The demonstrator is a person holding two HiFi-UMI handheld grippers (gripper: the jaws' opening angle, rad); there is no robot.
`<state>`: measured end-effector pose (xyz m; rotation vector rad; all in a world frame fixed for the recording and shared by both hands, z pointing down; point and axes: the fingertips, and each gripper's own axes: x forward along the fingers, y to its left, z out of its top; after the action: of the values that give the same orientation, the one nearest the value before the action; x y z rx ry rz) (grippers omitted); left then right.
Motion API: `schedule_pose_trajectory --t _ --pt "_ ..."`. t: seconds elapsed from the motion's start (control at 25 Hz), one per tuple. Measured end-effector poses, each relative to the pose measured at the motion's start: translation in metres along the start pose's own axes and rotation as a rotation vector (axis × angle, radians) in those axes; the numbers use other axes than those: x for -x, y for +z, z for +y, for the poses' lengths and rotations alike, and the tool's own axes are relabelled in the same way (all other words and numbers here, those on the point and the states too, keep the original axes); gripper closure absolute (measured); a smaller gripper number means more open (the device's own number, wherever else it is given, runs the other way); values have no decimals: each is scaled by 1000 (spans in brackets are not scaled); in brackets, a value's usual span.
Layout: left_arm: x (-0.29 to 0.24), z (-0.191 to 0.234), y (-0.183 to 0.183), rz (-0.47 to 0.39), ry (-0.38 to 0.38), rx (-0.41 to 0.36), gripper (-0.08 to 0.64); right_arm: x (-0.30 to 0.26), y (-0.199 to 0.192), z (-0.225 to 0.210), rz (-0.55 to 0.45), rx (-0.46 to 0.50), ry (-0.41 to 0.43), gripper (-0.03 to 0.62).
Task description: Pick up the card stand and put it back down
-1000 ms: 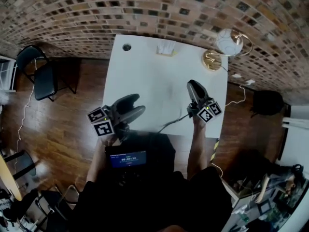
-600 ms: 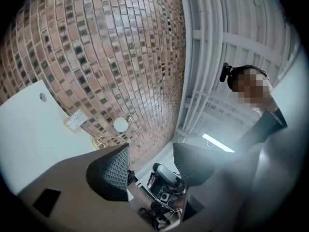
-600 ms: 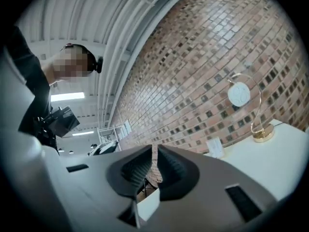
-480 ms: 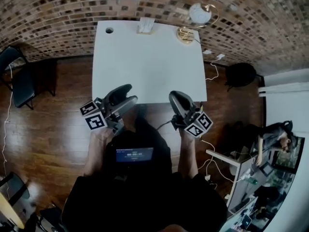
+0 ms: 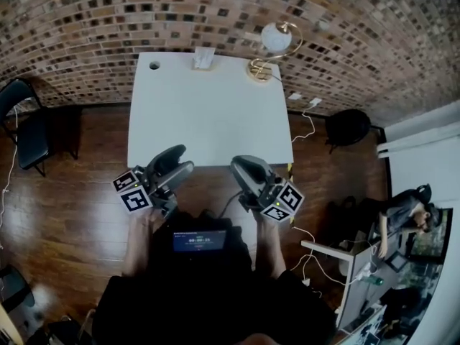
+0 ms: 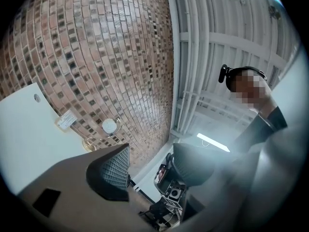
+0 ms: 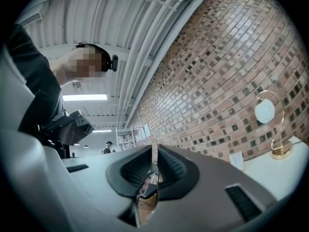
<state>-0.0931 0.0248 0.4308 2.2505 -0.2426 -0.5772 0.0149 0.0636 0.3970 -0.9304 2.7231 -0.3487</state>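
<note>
I see the card stand [image 5: 203, 58] at the far edge of the worktop [image 5: 208, 121], against the brick wall [image 5: 108, 20], with a lamp [image 5: 269, 45] nearby. At the near edge, well apart from it, my left tongs [image 5: 183, 159] gape empty and my right tongs [image 5: 238, 162] are closed on nothing.

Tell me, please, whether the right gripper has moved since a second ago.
Yes: the right gripper has drawn back toward the person, from over the white table to its near edge.
</note>
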Motion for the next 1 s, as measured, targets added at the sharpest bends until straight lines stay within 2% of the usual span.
schedule_pose_trajectory --t 0.16,0.44,0.68,1.0 --pt "-30 -16 -33 28 14 -3 290 42 -2 6 31 -4 16 552" --pt "-65 -41 -82 46 77 -26 290 102 -10 -18 82 -54 21 552" --pt "-70 -53 -111 36 151 -54 290 124 -21 -24 114 -99 90 554" --pt "-69 -64 -96 4 139 -103 290 121 -16 -17 112 -90 115 555"
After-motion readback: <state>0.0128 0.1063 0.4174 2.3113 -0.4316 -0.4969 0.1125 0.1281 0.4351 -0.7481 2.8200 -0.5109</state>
